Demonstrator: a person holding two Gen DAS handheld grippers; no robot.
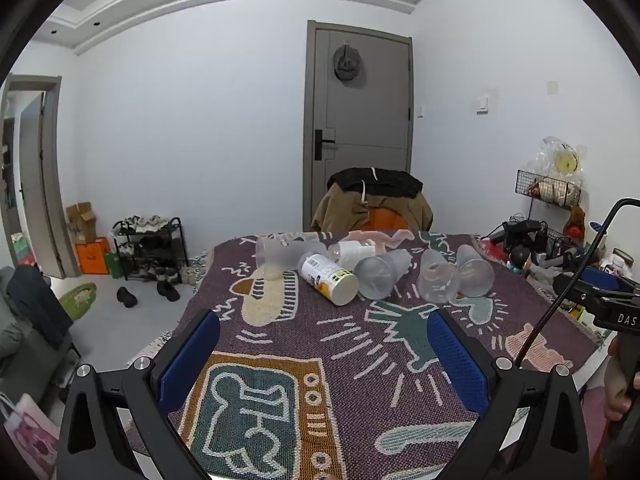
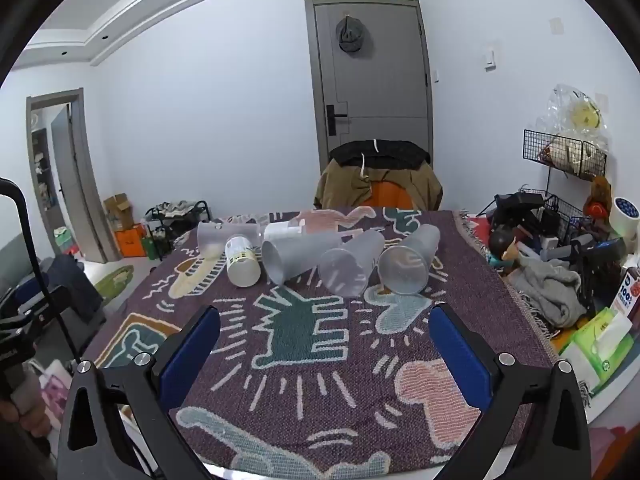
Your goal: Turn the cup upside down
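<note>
Several frosted clear plastic cups lie on their sides in a row across the far half of the patterned tablecloth [image 2: 304, 360]. The right wrist view shows one at the right [image 2: 408, 260], one in the middle [image 2: 350, 266], one left of it [image 2: 296, 256] and one at the far left [image 2: 216, 236]. The left wrist view shows cups too [image 1: 382, 274] [image 1: 438, 276] [image 1: 474, 272]. My left gripper [image 1: 323, 348] is open and empty above the near cloth. My right gripper [image 2: 325, 344] is open and empty, short of the cups.
A white bottle with a label [image 2: 240, 260] lies on its side among the cups, another white bottle [image 2: 282, 230] behind. A chair draped with clothes [image 2: 380, 180] stands at the far edge. Clutter, a grey cloth [image 2: 548, 292] and a wire rack [image 2: 568, 152] fill the right.
</note>
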